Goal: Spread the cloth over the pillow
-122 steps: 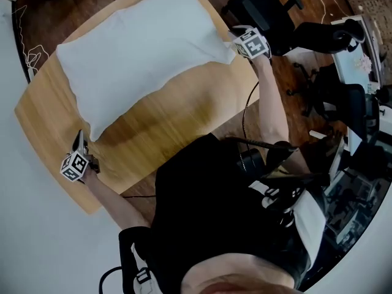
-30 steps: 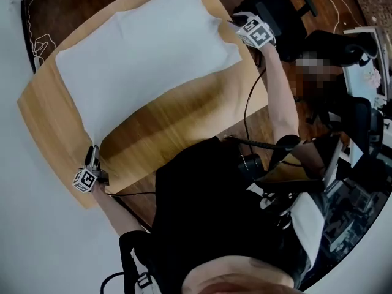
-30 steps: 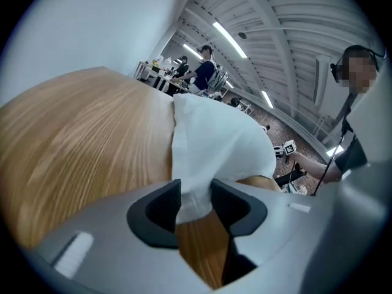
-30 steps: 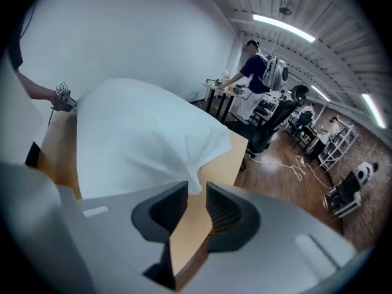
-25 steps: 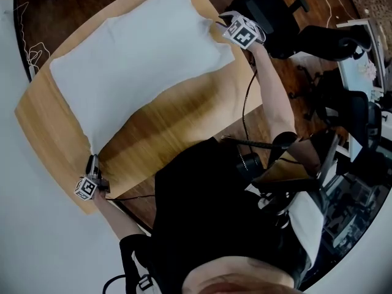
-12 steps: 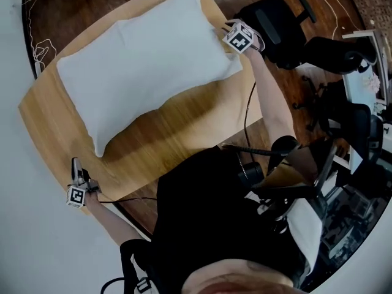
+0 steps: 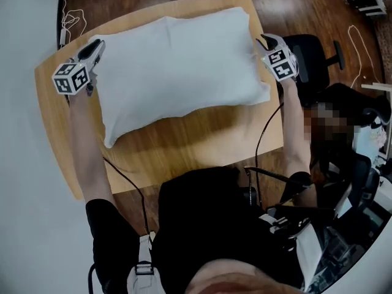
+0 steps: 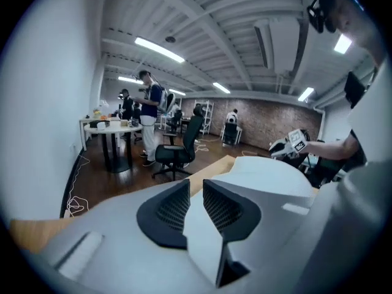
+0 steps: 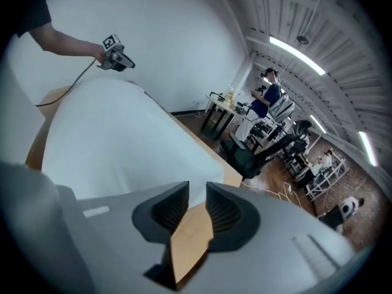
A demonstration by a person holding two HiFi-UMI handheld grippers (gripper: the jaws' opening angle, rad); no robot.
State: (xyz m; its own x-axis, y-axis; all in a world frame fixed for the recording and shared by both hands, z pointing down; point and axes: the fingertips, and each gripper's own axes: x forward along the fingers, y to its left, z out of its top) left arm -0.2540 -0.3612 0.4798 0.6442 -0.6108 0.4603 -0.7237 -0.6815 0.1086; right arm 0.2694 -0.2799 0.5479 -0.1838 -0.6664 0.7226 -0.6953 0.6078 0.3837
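Note:
A white cloth covers the pillow (image 7: pixel 177 60) on the wooden table (image 7: pixel 202 139); the two cannot be told apart. My left gripper (image 7: pixel 97 43) hovers at the pillow's far left corner. Its jaws (image 8: pixel 196 192) are closing to a narrow gap, where white fabric (image 8: pixel 275 170) shows with no visible pinch. My right gripper (image 7: pixel 263 40) sits at the pillow's far right corner. In the right gripper view its jaws (image 9: pixel 197 188) stand slightly apart, with bare wood in the gap and the white cloth (image 9: pixel 110 133) just past the tips.
A black office chair (image 7: pixel 309 48) stands on the floor right of the table. Loose cables (image 7: pixel 70 20) lie by the wall at the far left. People, a round table (image 8: pixel 113 130) and another chair (image 8: pixel 177 152) are farther off in the room.
The cloth corner stretched toward my left gripper was let go and now lies on the pillow. My left gripper moved from the table's near left edge to the pillow's far left corner. My right gripper stayed put.

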